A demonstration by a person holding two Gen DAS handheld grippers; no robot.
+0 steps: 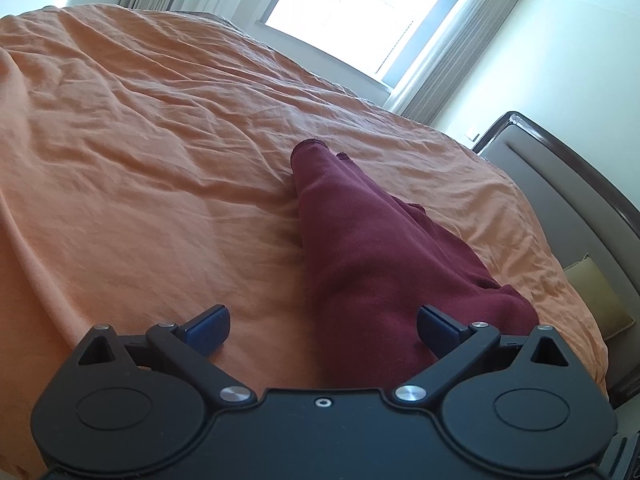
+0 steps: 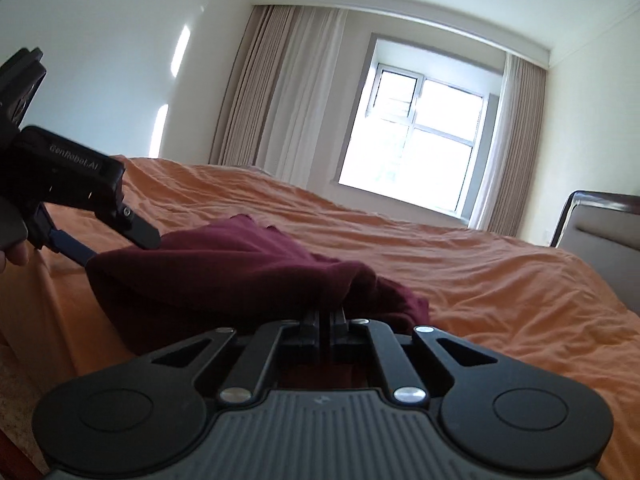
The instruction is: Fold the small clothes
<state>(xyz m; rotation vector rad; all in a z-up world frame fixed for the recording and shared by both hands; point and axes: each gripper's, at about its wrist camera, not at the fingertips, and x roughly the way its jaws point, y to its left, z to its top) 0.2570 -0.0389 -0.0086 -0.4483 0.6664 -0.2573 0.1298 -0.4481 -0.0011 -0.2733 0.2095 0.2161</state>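
A dark red garment lies on the orange bedsheet, stretching away from me. My left gripper is open, its blue pads spread wide, the near edge of the garment between them. In the right wrist view the garment is lifted at its near edge. My right gripper is shut on that edge. The left gripper shows at the left, at the garment's left corner.
The bed's grey padded headboard stands at the right with a yellowish pillow by it. A bright window with beige curtains is beyond the bed. The bed's near edge drops to the floor at the left.
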